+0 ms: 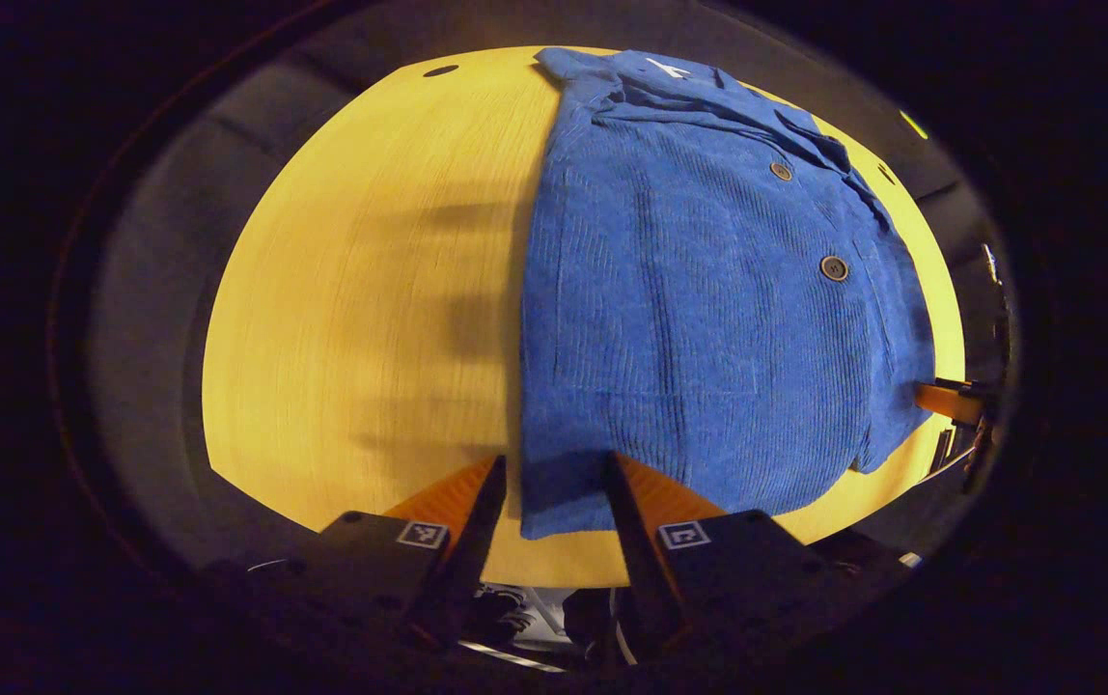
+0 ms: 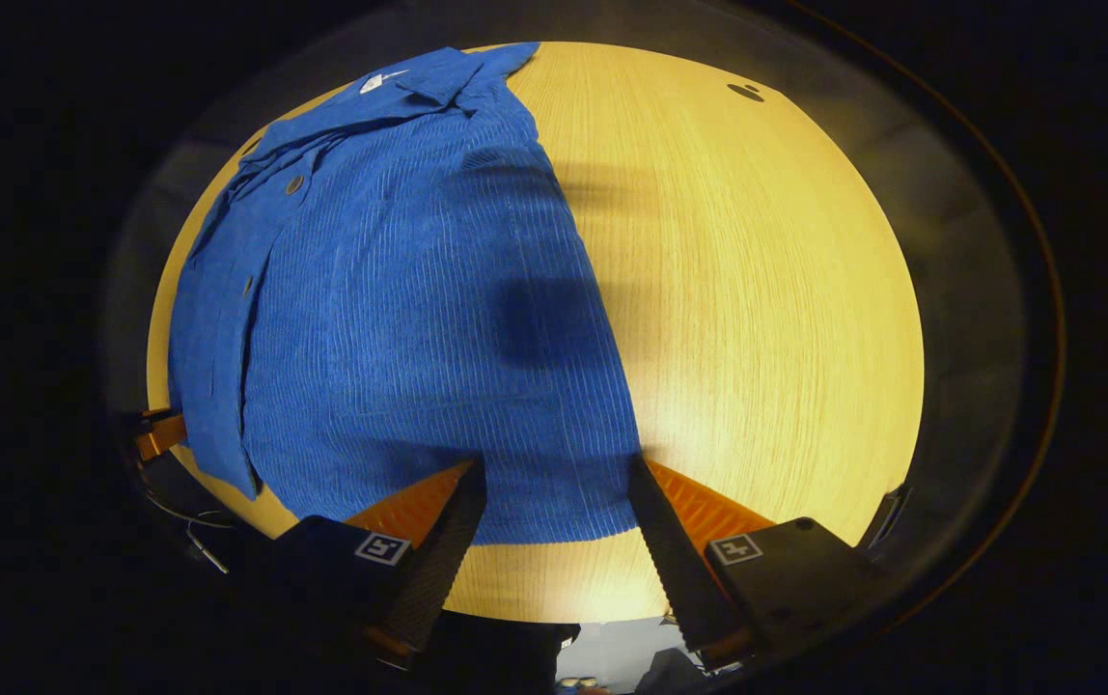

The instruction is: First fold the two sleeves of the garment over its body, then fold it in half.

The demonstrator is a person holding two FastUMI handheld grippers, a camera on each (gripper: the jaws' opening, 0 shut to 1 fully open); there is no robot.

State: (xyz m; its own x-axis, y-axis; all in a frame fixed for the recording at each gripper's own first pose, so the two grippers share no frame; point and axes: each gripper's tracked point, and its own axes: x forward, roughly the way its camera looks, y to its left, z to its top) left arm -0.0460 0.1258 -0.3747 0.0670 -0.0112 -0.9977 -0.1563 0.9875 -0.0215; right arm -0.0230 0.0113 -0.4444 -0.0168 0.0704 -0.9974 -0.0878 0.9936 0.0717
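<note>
A blue corduroy shirt (image 1: 708, 309) lies flat on the round wooden table (image 1: 371, 319), collar at the far end, buttons down its front, both side edges straight. My left gripper (image 1: 554, 473) stands open just above the shirt's near left hem corner, fingers on either side of it without pressing. In the right gripper view the same shirt (image 2: 400, 328) covers the left half of the table (image 2: 757, 309), and my right gripper (image 2: 554, 473) is open over the near right hem corner. The other gripper's finger (image 1: 945, 401) shows at the far right edge of the left gripper view.
Bare tabletop lies beside the shirt on each outer side. A small dark hole (image 2: 745, 92) sits near the table's far rim. Dark booth floor surrounds the table. A second gripper's finger (image 2: 158, 436) pokes in at the table's left edge.
</note>
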